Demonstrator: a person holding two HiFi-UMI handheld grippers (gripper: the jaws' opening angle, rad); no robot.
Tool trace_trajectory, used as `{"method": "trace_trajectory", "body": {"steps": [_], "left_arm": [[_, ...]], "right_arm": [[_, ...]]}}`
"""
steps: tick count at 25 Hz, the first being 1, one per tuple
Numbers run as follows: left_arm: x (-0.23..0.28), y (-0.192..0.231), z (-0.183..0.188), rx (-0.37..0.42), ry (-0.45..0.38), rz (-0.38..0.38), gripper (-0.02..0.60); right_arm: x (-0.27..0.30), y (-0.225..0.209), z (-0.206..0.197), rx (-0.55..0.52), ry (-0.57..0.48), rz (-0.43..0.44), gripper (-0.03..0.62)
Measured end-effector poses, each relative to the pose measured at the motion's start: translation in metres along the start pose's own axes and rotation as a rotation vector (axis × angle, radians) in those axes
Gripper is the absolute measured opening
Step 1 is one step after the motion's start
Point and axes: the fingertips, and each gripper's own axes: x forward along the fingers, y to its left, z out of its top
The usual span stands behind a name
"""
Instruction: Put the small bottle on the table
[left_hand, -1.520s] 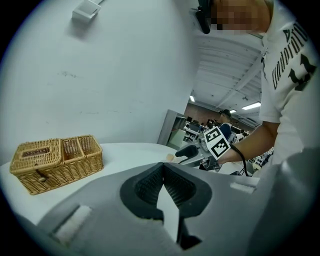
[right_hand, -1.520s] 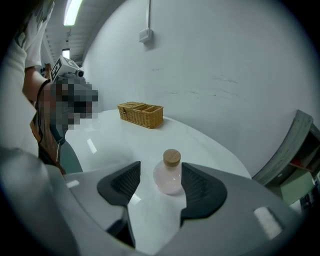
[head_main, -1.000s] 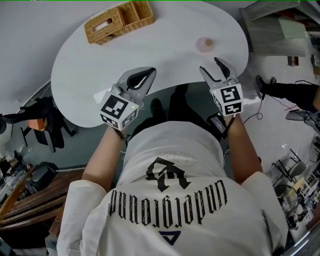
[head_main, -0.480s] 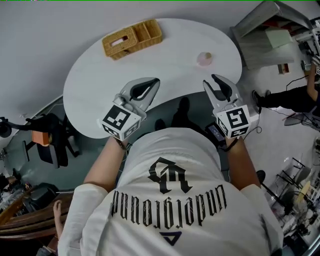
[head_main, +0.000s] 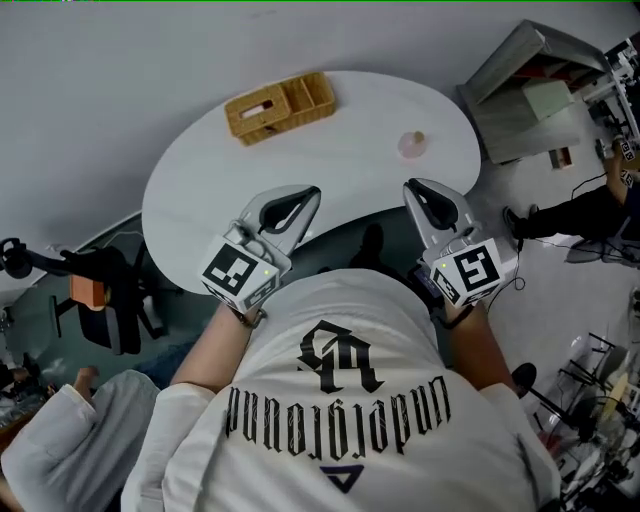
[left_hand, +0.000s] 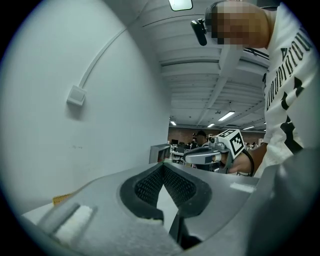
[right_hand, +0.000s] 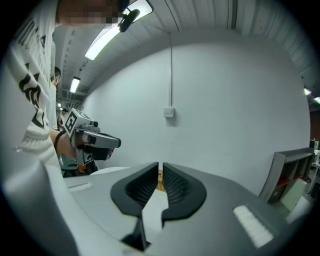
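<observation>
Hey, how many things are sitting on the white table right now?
2. A wicker basket sits toward the far left of the table, and the small bottle stands toward its far right. Anything lying inside the basket could be hidden.

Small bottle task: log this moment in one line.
small bottle on table, untouched | left claw shut, empty | right claw closing, nothing between | both claws short of bottle
</observation>
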Motion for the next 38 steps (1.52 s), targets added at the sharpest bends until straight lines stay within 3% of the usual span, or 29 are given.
{"method": "trace_trajectory", "body": {"steps": [12,21,26,38], "left_arm": [[-0.02,-0.018,0.007,-0.016,-0.016,0.0,0.008],[-0.02,-0.055,0.009,0.009,-0.019,0.051,0.008],[-0.018,-0.078,0.005,-0.023,-0.008,0.103,0.008],[0.036,-0.207,-0.023,-0.029,0.042,0.133,0.008]], "right_arm": [[-0.034,0.03,0.015,-0.027,-0.004,0.012,0.002],[-0.068,0.032,0.014,-0.074,-0.017,0.095,0.002],[-0.096,0.027,0.003,-0.082,-0.001,0.123,0.002],[-0.214,-0.003,-0.044,-0.037,0.003,0.183,0.002]]}}
